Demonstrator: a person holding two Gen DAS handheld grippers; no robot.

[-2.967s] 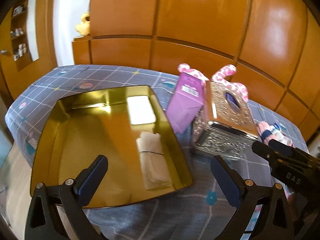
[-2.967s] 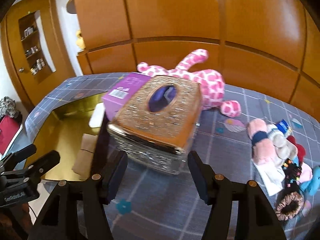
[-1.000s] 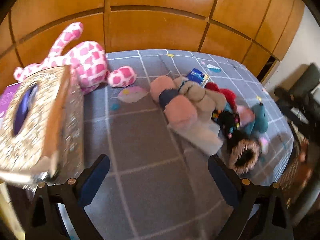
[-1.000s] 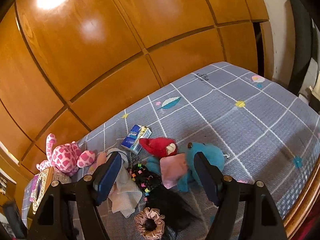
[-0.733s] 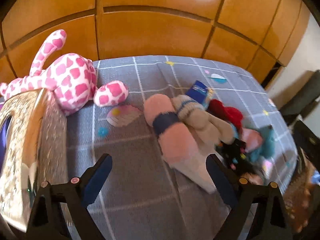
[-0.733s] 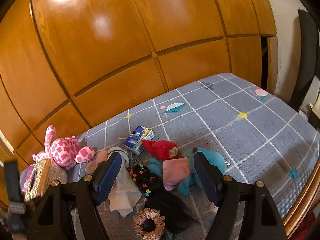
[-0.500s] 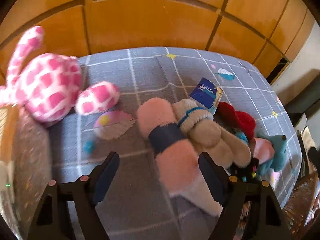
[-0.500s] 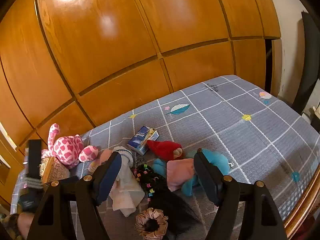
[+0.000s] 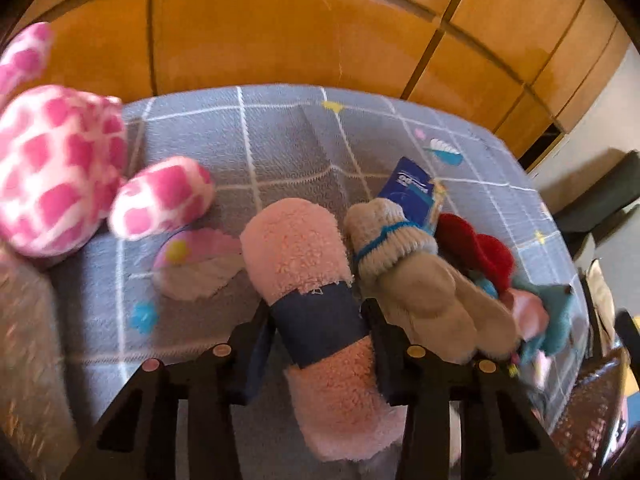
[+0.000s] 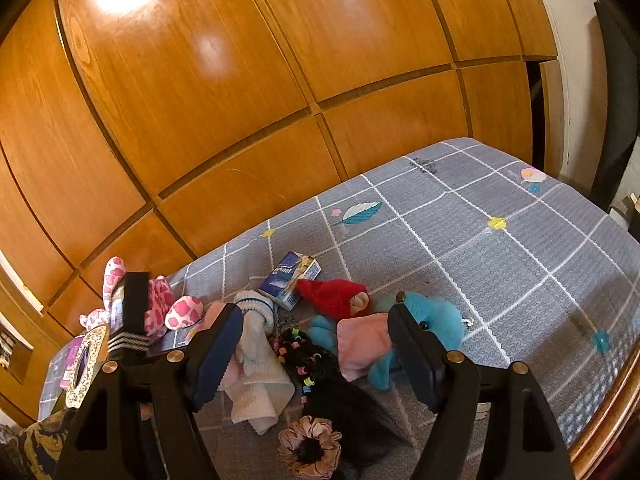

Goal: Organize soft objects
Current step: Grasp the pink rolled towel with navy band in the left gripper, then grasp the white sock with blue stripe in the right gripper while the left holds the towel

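My left gripper (image 9: 320,320) has its two fingers pressed against the sides of a rolled pink fleece (image 9: 316,304), at its dark blue band, on the grey checked bedspread (image 9: 280,148). Beige mittens (image 9: 416,276) lie right beside the roll. My right gripper (image 10: 316,348) is open and empty, held above the pile of soft things: a blue plush (image 10: 432,320), a red hat (image 10: 336,294), a pink cloth (image 10: 362,344) and a white towel (image 10: 260,396).
A pink spotted plush (image 9: 60,168) lies at the left, next to a glittery tissue box (image 10: 86,364). A blue tissue pack (image 10: 290,274), a black hair piece (image 10: 316,372) and a pink scrunchie (image 10: 308,444) lie in the pile. Wooden panels stand behind the bed.
My left gripper has swung from the gold tray across to the pile, come down over the pink roll and closed on it. My right gripper has turned to look over the pile.
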